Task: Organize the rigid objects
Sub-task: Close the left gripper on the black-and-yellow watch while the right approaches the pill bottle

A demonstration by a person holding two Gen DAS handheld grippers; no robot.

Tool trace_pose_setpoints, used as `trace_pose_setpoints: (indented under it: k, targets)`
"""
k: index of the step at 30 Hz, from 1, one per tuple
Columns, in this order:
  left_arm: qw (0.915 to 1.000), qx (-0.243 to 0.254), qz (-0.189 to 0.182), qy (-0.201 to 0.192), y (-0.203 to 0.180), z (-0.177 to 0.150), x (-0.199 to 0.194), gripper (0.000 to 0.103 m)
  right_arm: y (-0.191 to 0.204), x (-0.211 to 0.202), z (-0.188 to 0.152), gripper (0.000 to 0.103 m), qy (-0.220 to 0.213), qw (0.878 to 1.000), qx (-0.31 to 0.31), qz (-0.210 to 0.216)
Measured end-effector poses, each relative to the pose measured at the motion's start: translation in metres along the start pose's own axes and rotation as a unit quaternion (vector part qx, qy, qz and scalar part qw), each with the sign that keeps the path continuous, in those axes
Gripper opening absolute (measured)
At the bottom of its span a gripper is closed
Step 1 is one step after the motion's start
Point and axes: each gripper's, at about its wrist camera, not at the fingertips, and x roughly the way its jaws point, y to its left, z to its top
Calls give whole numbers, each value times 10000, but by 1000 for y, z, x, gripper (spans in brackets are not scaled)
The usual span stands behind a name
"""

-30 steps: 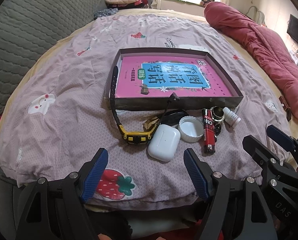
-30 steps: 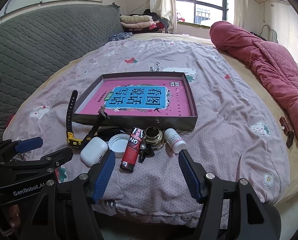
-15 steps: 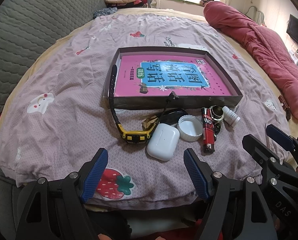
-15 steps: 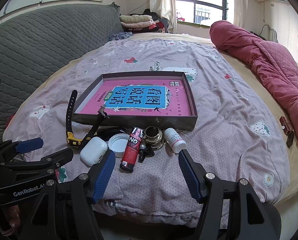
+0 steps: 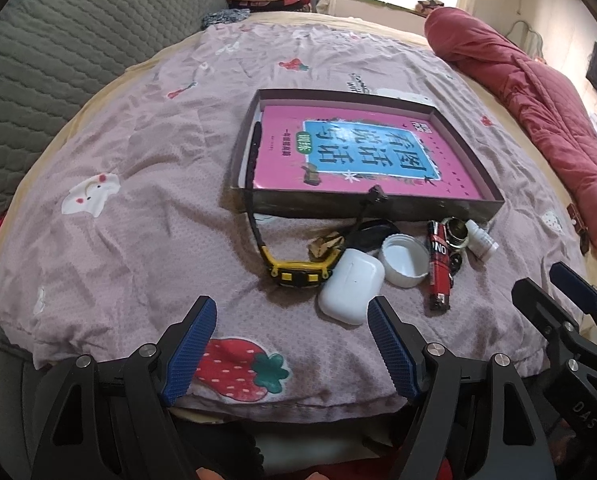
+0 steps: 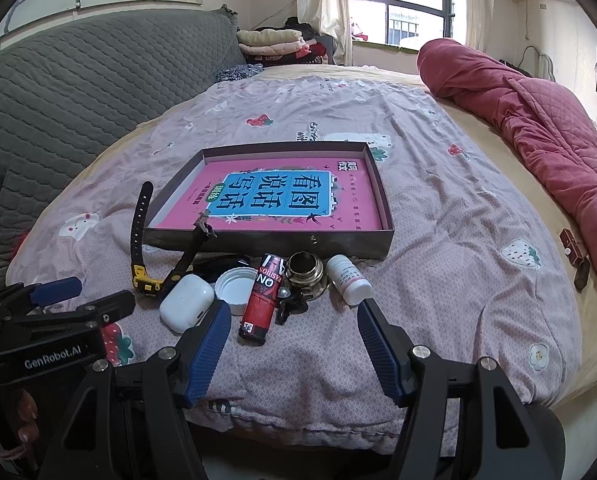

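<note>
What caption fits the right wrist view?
Open right gripper facing small items, including a red lighter, clustered before a shallow box.

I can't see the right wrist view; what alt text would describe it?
An open right gripper hovers over a bed where a red lighter, white case, cap, small bottle and watch lie before a shallow box holding a pink book.

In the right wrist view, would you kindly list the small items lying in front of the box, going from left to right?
Watch → earbud case → white cap → red lighter → brass ring → white bottle.
</note>
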Motion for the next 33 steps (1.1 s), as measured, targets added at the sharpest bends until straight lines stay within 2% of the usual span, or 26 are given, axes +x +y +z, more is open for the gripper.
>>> trace_pose_setpoints:
  k: [22, 33]
  targets:
    - [9999, -125, -50, -6, 11, 2, 6, 79, -28, 6, 4, 65, -22, 9992, 346, -194]
    - [9997, -231, -67, 73, 20, 2, 19, 79, -29, 16, 1, 65, 16, 9994, 286, -170]
